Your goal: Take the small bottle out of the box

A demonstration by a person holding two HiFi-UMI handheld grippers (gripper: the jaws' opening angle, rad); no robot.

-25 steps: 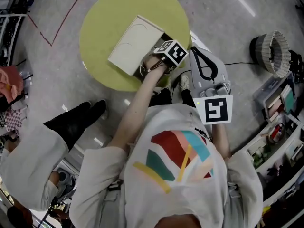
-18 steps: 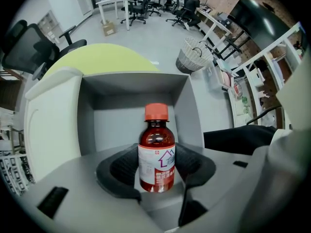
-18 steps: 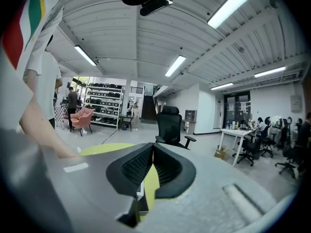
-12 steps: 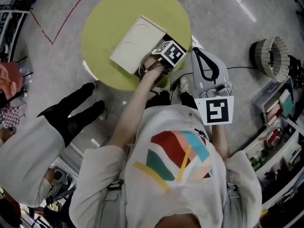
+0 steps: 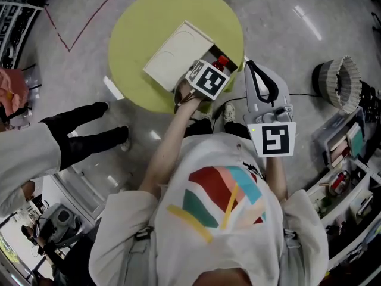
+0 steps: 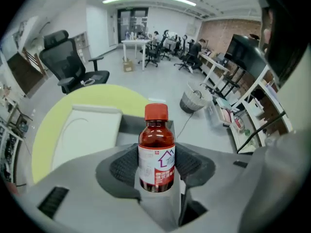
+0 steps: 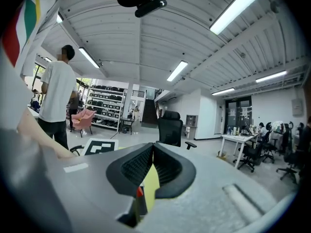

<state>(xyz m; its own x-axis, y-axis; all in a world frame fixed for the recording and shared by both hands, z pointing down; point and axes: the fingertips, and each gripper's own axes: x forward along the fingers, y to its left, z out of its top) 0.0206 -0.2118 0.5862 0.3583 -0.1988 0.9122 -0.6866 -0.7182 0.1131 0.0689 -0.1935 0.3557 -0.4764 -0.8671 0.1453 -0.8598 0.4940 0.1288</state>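
A small brown bottle (image 6: 156, 155) with a red cap (image 5: 222, 61) and a white label stands upright between the pads of my left gripper (image 6: 156, 171), which is shut on its lower body. The bottle hangs above the near edge of the open white box (image 5: 178, 55), whose flat lid (image 6: 83, 132) lies to the left on the round yellow table (image 5: 143, 22). In the head view the left gripper's (image 5: 214, 71) marker cube covers most of the bottle. My right gripper (image 5: 249, 66) is held off the table's right edge, its pads (image 7: 136, 165) pressed together with nothing between them.
A second person's dark legs (image 5: 83, 137) stand on the floor left of the table. A woven bin (image 5: 342, 69) and a cable lie on the floor to the right, with cluttered shelves (image 5: 351, 177) beyond. An office chair (image 6: 68, 64) stands behind the table.
My left gripper has risen from the box with the bottle, whose red cap now shows in the head view. The bystander's legs have shifted left. The right gripper has hardly moved.
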